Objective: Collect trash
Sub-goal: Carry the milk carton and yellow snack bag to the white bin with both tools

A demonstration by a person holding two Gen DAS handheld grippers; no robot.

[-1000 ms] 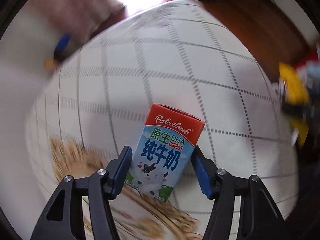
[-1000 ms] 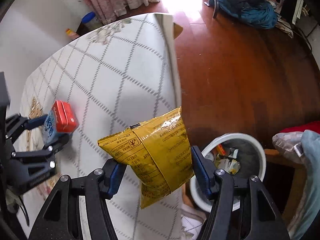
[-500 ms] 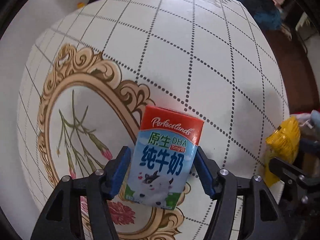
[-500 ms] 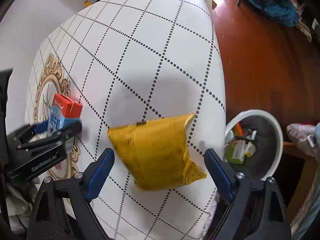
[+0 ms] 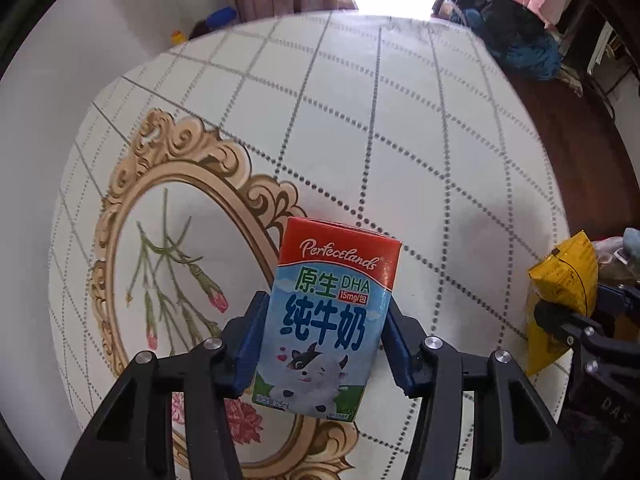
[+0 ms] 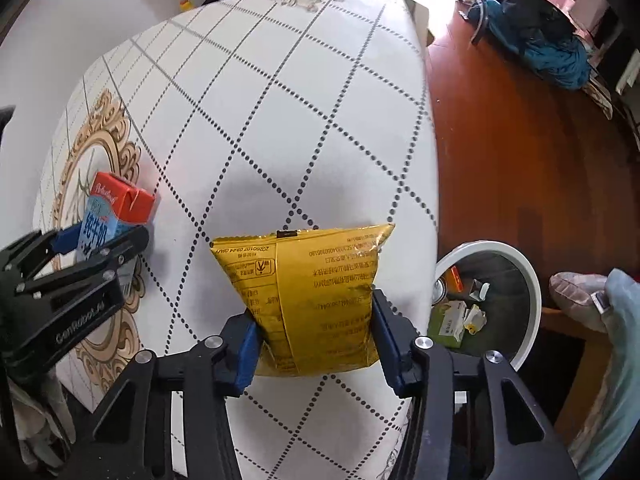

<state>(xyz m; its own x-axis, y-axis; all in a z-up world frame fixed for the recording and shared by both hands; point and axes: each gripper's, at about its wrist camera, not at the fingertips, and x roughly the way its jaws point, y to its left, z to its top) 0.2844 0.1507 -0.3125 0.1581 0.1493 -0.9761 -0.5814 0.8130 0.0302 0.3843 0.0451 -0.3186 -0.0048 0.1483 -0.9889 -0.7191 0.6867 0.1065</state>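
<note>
Between your left claw's matt black plastic fingers (image 5: 224, 364) sat a glossy printed-card milk carton (image 5: 328, 320). Your right claw pinched a shiny, crinkled foil snack bag (image 6: 312, 300) above the smooth patterned tablecloth (image 6: 280, 100). To that claw's right lay polished wood floor (image 6: 520, 140) and a smooth white plastic bin (image 6: 532, 292).

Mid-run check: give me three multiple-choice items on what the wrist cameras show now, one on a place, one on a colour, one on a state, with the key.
1. Where is the trash bin?
A. on the table
B. on the floor past the table's right edge
C. behind the curtain

2. What colour is the top of the milk carton?
A. red
B. green
C. black

3. What is the right gripper doing?
A. open and empty
B. shut on the carton
C. shut on the yellow snack bag

Key: B, the bin's white rim sits low beside the table; A, a red band caps the carton; C, both blue pads press the bag's sides.
</note>
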